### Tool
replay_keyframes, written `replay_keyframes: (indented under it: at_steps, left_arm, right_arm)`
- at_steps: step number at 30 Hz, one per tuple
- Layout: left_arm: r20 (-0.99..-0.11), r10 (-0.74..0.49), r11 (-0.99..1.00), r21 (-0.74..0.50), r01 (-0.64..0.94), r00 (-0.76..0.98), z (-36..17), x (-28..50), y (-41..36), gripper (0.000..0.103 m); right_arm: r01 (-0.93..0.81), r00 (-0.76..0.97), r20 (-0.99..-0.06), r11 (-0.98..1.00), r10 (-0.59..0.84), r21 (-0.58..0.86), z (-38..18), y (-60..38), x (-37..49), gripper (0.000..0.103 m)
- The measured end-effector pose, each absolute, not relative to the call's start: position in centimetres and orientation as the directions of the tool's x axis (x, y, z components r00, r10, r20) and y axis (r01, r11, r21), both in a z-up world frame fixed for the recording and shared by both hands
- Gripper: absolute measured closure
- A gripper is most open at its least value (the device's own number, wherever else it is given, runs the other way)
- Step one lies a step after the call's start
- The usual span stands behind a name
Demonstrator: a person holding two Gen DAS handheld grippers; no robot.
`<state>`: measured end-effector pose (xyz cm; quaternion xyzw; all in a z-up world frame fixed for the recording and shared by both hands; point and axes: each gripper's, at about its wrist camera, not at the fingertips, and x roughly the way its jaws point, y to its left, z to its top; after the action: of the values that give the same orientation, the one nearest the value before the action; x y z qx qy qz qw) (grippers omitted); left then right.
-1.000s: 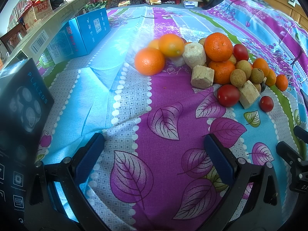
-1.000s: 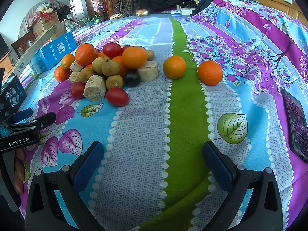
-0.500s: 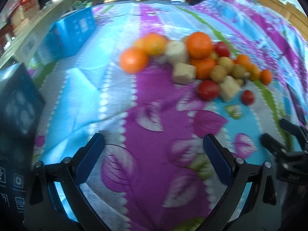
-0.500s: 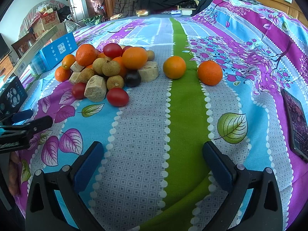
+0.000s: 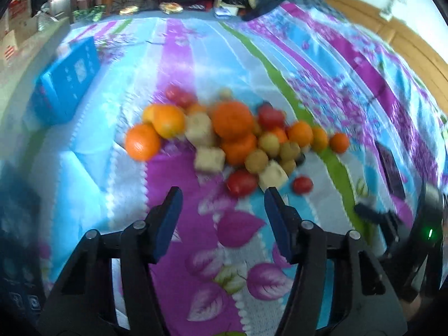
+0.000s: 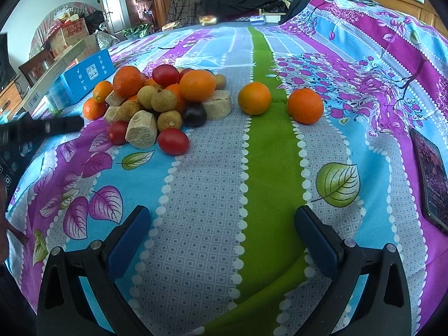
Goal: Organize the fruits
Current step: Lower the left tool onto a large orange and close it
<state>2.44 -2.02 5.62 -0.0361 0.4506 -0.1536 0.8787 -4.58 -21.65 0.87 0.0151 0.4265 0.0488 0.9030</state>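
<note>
Purple, blue and green striped bedsheet (image 6: 212, 184) covers the bed where all the fruit lies. I hold a pair of tongs in each hand, and neither has hold of anything. My left tongs (image 5: 222, 193) are partly open, their blue pads aimed at the near edge of the fruit pile (image 5: 232, 137); that view is blurred, so small fruits there are hard to name. My right tongs (image 6: 222, 218) are spread wide and hover above bare sheet, well short of the fruit. The pile sits left of the green stripe: oranges, red cherry tomatoes, brown longans, a dark plum and pale cut chunks that I take for sugarcane. Two oranges lie apart from it, one (image 6: 254, 98) on the green stripe and one (image 6: 305, 105) just to its right. A phone (image 6: 431, 179) rests near the right edge, and a blue box (image 6: 84, 79) stands behind the pile. I judge that sorting has barely begun, with the left tongs approaching for a pick. The nearest red tomato (image 5: 241, 182) looks the easiest target; it calls for closing gently so it neither rolls nor bruises.
</note>
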Motion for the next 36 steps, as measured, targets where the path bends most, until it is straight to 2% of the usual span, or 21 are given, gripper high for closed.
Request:
replay_keyframes:
  at_steps: [4,8,16,18,19,25,30,34,35,36]
  left_arm:
    - [-0.773,-0.351,0.935,-0.260,0.240,0.529,6.7,4.0,-2.2,0.042]
    - [-0.770,-0.339,0.934,-0.205,0.293,0.540,7.6,5.8,-4.0,0.041]
    - [-0.811,-0.297,0.932,-0.132,0.336,0.505,5.9,8.6,-6.5,0.042]
    - [-0.822,-0.273,0.935,-0.105,0.337,0.500,5.4,8.8,-6.7,0.050]
    - [-0.820,-0.253,0.939,-0.080,0.336,0.514,5.3,8.8,-6.7,0.063]
    - [-0.802,-0.288,0.935,-0.117,0.335,0.523,6.9,7.2,-4.8,0.064]
    - [-0.788,-0.301,0.937,-0.139,0.321,0.537,8.7,3.3,-1.7,0.064]
    - [-0.794,-0.294,0.946,-0.163,0.280,0.531,9.1,1.2,0.2,0.064]
    - [-0.793,-0.291,0.949,-0.168,0.268,0.535,9.1,0.8,0.5,0.064]
    - [-0.791,-0.290,0.951,-0.174,0.256,0.538,9.2,0.5,0.8,0.064]
  right_arm:
    - [-0.074,0.629,-0.771,0.995,0.095,0.062,0.8,-21.6,-4.5,0.000]
    - [-0.074,0.629,-0.772,0.995,0.093,0.059,0.8,-21.5,-4.5,0.000]
    - [-0.074,0.629,-0.772,0.995,0.093,0.060,0.8,-21.5,-4.5,0.000]
    - [-0.074,0.629,-0.772,0.995,0.093,0.060,0.8,-21.5,-4.5,0.000]
    - [-0.074,0.629,-0.772,0.995,0.093,0.060,0.8,-21.5,-4.5,0.000]
    - [-0.076,0.626,-0.774,0.995,0.096,0.062,0.8,-21.4,-4.5,0.000]
    - [-0.107,0.604,-0.778,0.985,0.173,0.136,1.5,-22.3,-4.4,0.000]
    - [-0.169,0.602,-0.760,0.969,0.246,0.180,3.9,-22.1,-4.5,0.011]
    - [-0.187,0.610,-0.747,0.964,0.265,0.189,4.5,-21.8,-4.5,0.018]
    - [-0.210,0.616,-0.733,0.957,0.290,0.201,5.1,-21.5,-4.3,0.032]
